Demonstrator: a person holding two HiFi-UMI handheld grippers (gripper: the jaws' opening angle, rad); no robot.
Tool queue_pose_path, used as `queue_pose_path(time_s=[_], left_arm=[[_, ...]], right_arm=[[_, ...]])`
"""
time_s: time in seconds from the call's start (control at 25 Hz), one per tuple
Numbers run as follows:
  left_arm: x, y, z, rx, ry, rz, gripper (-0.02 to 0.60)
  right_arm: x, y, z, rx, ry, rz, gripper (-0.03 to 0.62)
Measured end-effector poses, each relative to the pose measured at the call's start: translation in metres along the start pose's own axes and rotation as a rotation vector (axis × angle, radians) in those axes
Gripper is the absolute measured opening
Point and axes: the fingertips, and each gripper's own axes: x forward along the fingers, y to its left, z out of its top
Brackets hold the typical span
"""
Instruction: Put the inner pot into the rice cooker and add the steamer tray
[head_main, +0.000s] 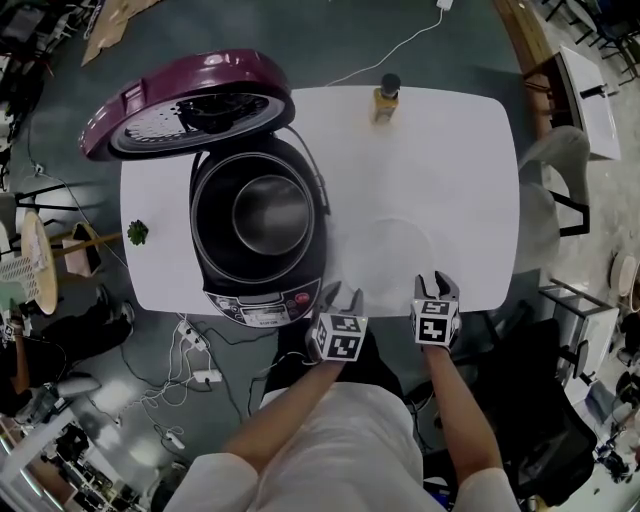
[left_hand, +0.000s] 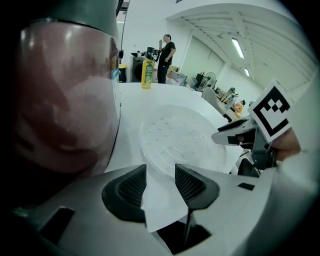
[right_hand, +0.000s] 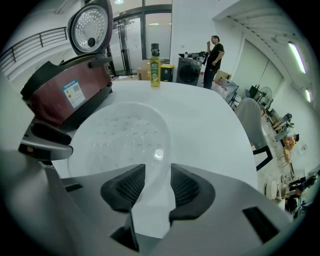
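The maroon rice cooker (head_main: 255, 215) stands on the left of the white table (head_main: 460, 160), its lid (head_main: 190, 105) swung up and back. The metal inner pot (head_main: 270, 212) sits inside it. A clear white steamer tray (head_main: 390, 250) lies flat on the table to the cooker's right. My left gripper (head_main: 338, 295) and right gripper (head_main: 437, 285) hang over the near table edge, on either side of the tray's near rim. In the left gripper view the jaws (left_hand: 161, 172) stand apart at the tray (left_hand: 180, 140). In the right gripper view the jaws (right_hand: 158, 172) stand apart, with the tray's rim (right_hand: 125, 140) running into the gap, not pressed.
A yellow bottle (head_main: 386, 98) stands at the table's far edge. A small green item (head_main: 138, 232) lies at the left edge. A chair (head_main: 560, 160) is at the right end, cables trail on the floor, and a person (right_hand: 215, 52) stands far behind.
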Motion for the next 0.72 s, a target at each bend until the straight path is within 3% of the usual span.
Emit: queue_pose_path(time_s=[0.72], left_arm=[[0.02, -0.01, 0.009, 0.049, 0.029, -0.047, 0.21]], right_arm=[[-0.005, -0.007, -0.006, 0.057, -0.025, 0.009, 0.133]])
